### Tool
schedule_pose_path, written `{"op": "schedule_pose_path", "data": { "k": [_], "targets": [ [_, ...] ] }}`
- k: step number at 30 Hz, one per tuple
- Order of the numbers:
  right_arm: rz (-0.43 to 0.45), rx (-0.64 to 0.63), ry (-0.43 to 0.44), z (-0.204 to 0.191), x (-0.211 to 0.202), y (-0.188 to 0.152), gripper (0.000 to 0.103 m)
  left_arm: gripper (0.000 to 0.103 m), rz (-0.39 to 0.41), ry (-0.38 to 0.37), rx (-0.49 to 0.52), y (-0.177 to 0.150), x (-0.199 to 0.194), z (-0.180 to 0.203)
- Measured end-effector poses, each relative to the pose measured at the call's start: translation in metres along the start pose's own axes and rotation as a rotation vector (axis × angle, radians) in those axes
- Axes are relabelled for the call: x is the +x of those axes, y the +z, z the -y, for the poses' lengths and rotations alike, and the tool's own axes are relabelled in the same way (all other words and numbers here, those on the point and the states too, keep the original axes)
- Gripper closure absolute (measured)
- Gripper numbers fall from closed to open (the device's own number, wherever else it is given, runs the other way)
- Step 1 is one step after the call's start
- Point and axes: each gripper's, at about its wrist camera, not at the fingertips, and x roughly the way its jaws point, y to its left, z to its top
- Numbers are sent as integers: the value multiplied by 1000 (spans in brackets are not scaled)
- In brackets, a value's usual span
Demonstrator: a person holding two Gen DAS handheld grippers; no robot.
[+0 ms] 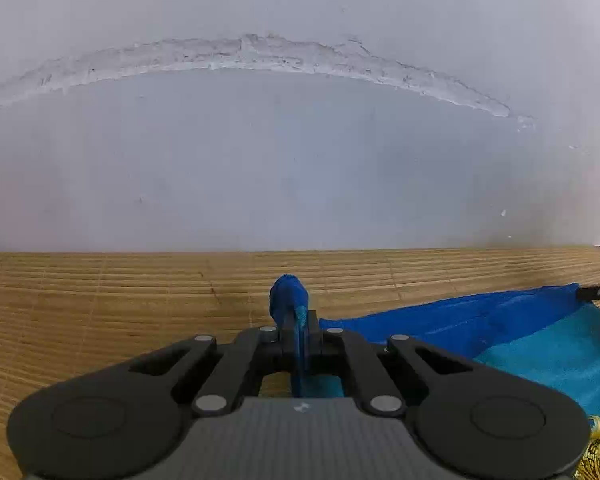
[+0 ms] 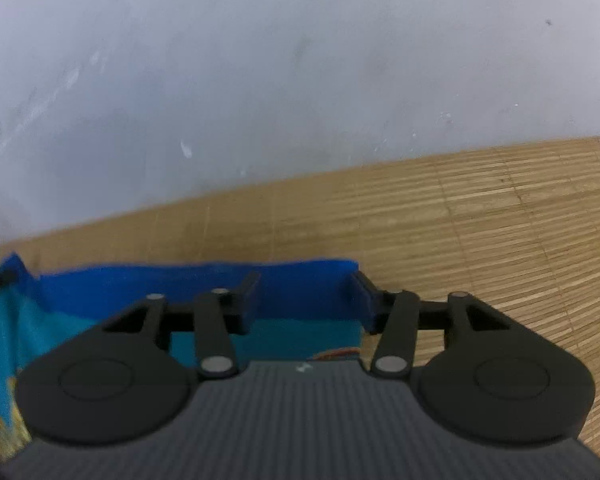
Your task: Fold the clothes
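Currently the left tool is pinching a bunched corner of the royal-blue and turquoise cloth garment, its two fingers pressed together on the fabric, with a small blue knob of cloth poking out past the tips. Meanwhile the right tool is standing spread; its fingers are straddling the dark blue top hem of the same garment near the right-hand corner, and the pads are not pressing on it. To do this step well, judging from the frames, the right tool should be closing squarely on the hem close to that corner, taking only the top layer, while the left grip is keeping the edge taut so both corners are travelling level and the fold line is coming out straight. Slack between the two tools would likely be giving a crooked crease. Garment is lying on the slatted light-brown bamboo-mat surface, close to the pale grey wall; from the left wrist view it is stretching away to the right, from the right wrist view it is running off to the left, directly under and between the spread fingers.
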Motion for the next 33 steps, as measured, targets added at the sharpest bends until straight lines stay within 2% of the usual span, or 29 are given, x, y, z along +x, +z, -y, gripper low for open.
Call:
{"op": "schedule_pose_path", "data": {
  "k": [2,5,6,7,8,11,13,16,18,21,23,25,28,30,32,33],
  "targets": [
    [-5,-103,-17,-13,4,-3,40,101,0,-11,-4,2,1,1],
    [-2,-237,-13,-31,7,-6,42,101,5,-26,-2,2,0,2],
    [0,-271,1,-37,8,-8,48,101,9,-29,-1,3,-1,3],
    [-3,-291,22,-41,7,-9,76,101,14,-36,-2,3,-2,4],
    [-10,-299,40,-46,6,-10,94,101,21,-44,-5,3,-8,7],
    [9,-363,-9,-58,2,-13,96,101,62,-53,-12,6,-22,14],
    [64,-357,-79,-52,-1,-7,96,101,96,-49,-10,11,-29,17],
    [135,-290,-198,-34,-3,9,96,100,109,-18,19,19,-24,20],
    [89,-205,-229,-19,10,17,94,100,79,18,30,18,-8,24],
    [96,-182,-327,-7,27,18,80,100,10,104,78,9,23,30],
    [126,-165,-366,-3,26,20,59,96,-22,174,125,-1,39,31],
    [148,-148,-396,1,19,22,57,95,-20,183,119,-2,39,24],
    [180,-168,-358,5,-4,20,57,94,-18,145,81,-1,28,13],
    [135,-211,-256,6,-19,16,57,94,-8,109,76,0,15,9],
    [92,-223,-191,11,-30,10,57,82,1,101,71,0,1,7],
    [71,-195,-186,18,-34,7,57,81,3,91,61,0,-6,7]
  ]
}}
